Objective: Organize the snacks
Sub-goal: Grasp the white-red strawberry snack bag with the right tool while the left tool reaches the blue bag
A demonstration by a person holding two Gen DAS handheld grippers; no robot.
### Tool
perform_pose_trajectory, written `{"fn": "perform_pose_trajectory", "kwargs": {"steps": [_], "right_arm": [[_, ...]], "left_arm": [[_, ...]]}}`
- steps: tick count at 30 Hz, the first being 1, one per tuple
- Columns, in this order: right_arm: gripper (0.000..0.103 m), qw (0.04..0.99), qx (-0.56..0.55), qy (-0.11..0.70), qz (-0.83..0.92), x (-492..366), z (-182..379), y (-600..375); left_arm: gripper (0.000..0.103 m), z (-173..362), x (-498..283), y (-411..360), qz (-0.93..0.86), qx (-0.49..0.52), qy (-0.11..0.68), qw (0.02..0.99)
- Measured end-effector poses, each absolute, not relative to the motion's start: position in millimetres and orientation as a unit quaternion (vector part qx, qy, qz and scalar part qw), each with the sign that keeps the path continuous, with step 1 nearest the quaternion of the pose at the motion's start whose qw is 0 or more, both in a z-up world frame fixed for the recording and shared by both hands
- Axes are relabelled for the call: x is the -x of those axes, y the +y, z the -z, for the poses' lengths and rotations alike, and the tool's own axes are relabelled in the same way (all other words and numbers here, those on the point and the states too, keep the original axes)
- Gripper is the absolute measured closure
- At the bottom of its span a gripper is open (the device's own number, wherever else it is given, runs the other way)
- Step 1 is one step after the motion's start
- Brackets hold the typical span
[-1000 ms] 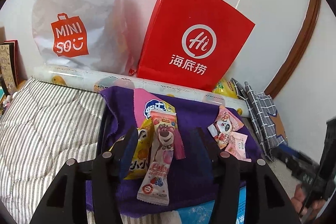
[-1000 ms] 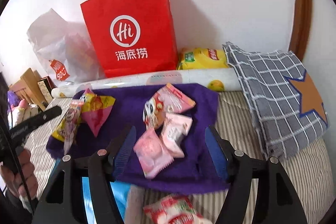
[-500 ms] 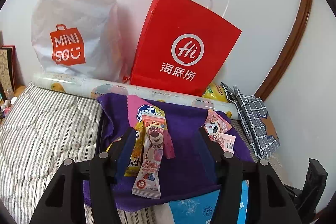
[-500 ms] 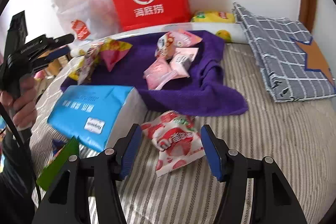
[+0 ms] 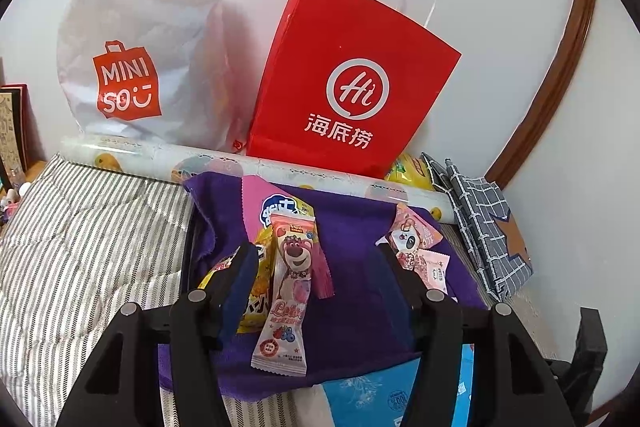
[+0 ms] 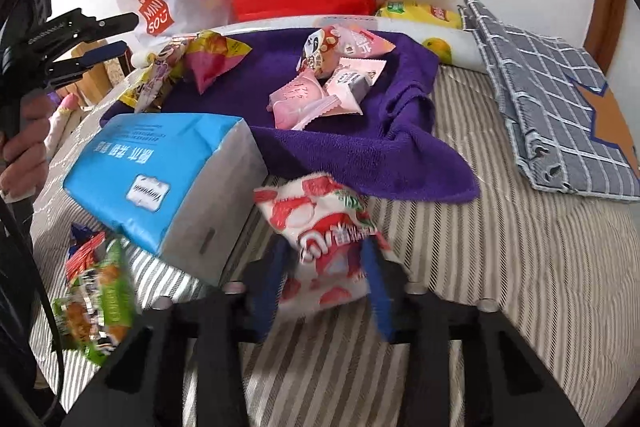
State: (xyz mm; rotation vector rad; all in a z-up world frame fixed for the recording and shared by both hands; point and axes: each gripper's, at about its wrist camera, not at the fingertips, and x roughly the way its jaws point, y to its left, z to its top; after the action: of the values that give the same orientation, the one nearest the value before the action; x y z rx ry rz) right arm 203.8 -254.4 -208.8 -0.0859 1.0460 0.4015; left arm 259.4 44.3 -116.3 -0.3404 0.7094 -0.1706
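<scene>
Red-and-white snack packet (image 6: 324,239) lies on the striped bedding (image 6: 500,267) just in front of the purple towel (image 6: 360,155), with the right gripper (image 6: 326,287) narrowed around its blurred, partly hidden lower half, seemingly pinching it. Left gripper (image 5: 316,281) hangs wide and empty over the towel's bear-print candy packet (image 5: 286,291), its left finger covering part of a yellow packet (image 5: 256,291). Blue tissue pack (image 6: 160,179) beside, blurry green snack bag (image 6: 96,295) cut off; red paper bag (image 5: 352,83) and white plastic bag (image 5: 136,47) lean on the wall.
</scene>
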Motion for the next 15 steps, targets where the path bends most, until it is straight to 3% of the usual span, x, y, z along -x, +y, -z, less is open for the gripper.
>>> {"fn": "perform_pose_trajectory", "kwargs": {"steps": [3,7,9,11,15], "right_arm": [[0.09,0.843,0.031,0.503,-0.187,-194,205,-261],[0.087,0.858,0.036,0.482,-0.176,-184,194,-267],[0.057,0.862,0.042,0.473,-0.179,-186,189,-267],[0.044,0.861,0.055,0.465,-0.198,-191,188,-263],[0.042,0.852,0.098,0.47,-0.209,-204,199,-250]], "left_arm": [[0.046,115,-258,44,0.085,0.165,0.344,0.921],[0.046,114,-257,44,0.087,0.167,0.341,0.921],[0.046,114,-257,44,0.087,0.167,0.342,0.921],[0.046,113,-257,45,0.085,0.167,0.342,0.921],[0.046,114,-258,48,0.08,0.168,0.342,0.921]]}}
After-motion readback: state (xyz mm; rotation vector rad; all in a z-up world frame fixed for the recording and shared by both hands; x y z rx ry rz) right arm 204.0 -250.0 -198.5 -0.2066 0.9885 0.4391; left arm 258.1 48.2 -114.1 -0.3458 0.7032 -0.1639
